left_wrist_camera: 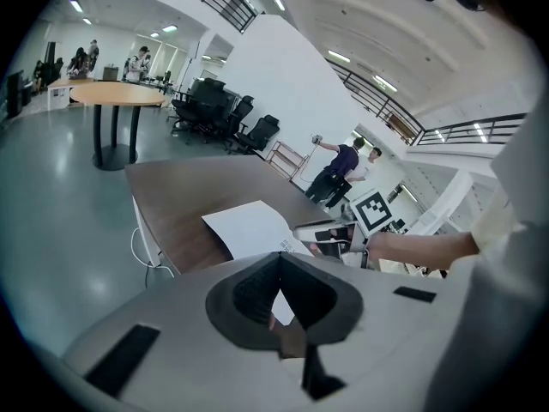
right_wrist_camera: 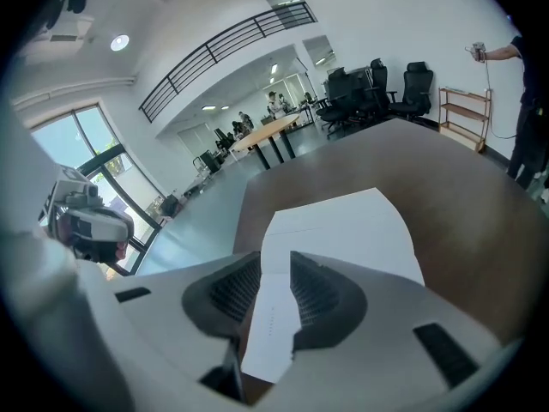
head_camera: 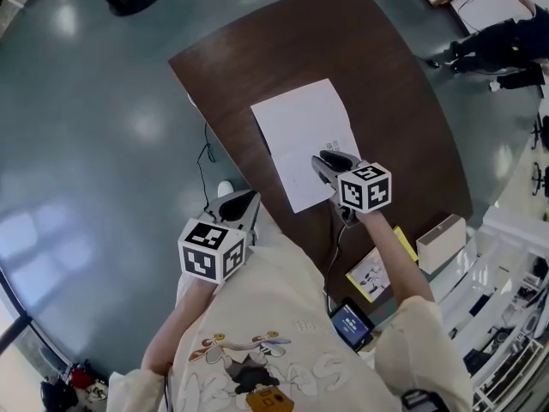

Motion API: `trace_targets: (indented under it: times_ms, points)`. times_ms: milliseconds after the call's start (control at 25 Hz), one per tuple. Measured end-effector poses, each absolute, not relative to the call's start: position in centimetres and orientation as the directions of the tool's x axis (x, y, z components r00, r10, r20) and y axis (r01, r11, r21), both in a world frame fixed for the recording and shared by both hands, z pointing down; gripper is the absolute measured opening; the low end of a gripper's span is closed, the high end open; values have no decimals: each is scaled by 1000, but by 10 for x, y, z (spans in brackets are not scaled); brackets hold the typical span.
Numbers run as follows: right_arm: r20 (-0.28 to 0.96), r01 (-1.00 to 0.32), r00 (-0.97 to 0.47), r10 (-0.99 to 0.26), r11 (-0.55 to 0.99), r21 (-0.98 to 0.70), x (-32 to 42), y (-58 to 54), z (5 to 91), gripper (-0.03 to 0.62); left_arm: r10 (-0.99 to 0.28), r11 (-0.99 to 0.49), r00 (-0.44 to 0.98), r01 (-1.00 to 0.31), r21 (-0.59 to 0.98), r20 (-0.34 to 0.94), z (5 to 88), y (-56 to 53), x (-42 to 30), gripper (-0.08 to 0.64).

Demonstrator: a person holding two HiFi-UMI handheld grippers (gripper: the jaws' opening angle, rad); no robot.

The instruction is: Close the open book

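Note:
An open white book (head_camera: pixel 304 140) lies flat on the dark brown table (head_camera: pixel 343 41). My right gripper (head_camera: pixel 326 163) hovers over the book's near right part, its jaws open. In the right gripper view the white pages (right_wrist_camera: pixel 343 230) show through the gap of the right gripper (right_wrist_camera: pixel 274 269), with nothing gripped. My left gripper (head_camera: pixel 236 204) is off the table's near left edge, apart from the book, jaws shut and empty. The left gripper view looks past the left gripper (left_wrist_camera: pixel 279 260) to the book (left_wrist_camera: pixel 253 228) and the right gripper's marker cube (left_wrist_camera: pixel 375 211).
A yellow booklet (head_camera: pixel 377 271), a white box (head_camera: pixel 442 240) and a small blue-screen device (head_camera: pixel 350 324) sit at the table's near right end. A cable (head_camera: pixel 204 166) hangs off the left edge. Two people (left_wrist_camera: pixel 341 168) stand beyond the table; a round table (left_wrist_camera: pixel 116 97) and chairs (left_wrist_camera: pixel 223 114) lie farther off.

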State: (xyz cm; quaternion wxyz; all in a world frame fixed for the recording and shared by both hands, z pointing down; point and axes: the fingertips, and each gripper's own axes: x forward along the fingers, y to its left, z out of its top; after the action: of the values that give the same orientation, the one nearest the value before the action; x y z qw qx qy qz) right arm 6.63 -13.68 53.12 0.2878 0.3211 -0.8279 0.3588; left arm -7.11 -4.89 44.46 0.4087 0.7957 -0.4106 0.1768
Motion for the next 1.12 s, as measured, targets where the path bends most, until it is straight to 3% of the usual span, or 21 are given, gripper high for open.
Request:
trace_targets:
  times_ms: [600, 1120]
  points:
    - [720, -684, -680, -141, 474, -554, 126, -261, 587, 125, -465, -321, 584, -811, 488, 665, 468, -98, -28, 6]
    - [749, -678, -662, -31, 450, -581, 160, -322, 625, 147, -424, -312, 584, -812, 494, 692, 491, -127, 3, 6]
